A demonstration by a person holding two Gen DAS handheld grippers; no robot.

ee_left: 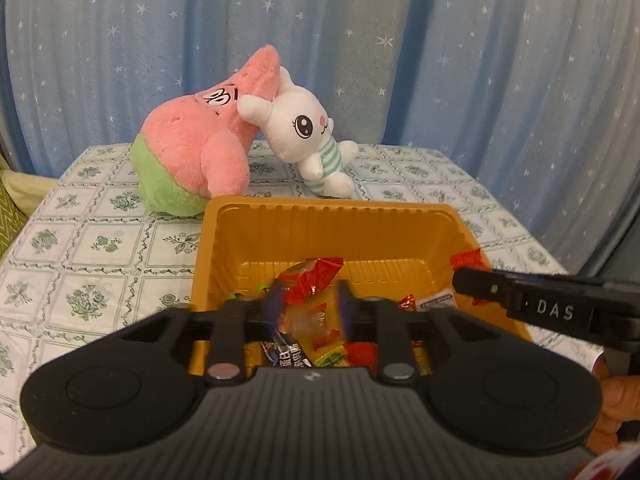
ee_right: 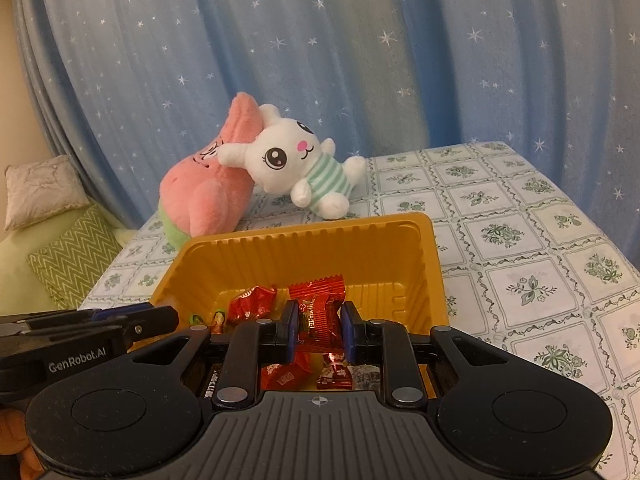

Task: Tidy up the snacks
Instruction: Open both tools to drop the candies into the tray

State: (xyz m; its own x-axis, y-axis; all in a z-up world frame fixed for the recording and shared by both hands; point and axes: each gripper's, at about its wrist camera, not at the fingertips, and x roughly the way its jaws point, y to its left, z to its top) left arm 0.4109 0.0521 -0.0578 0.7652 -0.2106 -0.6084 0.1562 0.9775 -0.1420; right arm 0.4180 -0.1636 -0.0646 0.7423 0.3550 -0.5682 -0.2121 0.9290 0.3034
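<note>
Starry blue curtain behind a counter [ee_right: 520,240] with a snack tray [ee_right: 304,236].
Both hand-held grippers hover over the tray: left [ee_left: 306,308] clamps a red packet [ee_left: 310,284], right [ee_right: 319,330] clamps a red candy [ee_right: 318,312], both upright.

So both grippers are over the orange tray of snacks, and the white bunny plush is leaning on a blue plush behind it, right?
Not quite: the plush that the white bunny leans on is pink with a green bottom, not blue; only the curtain behind is blue. The right wrist view shows it plainly. The rest holds: both grippers, left and right, are over the orange tray of snacks.
</note>
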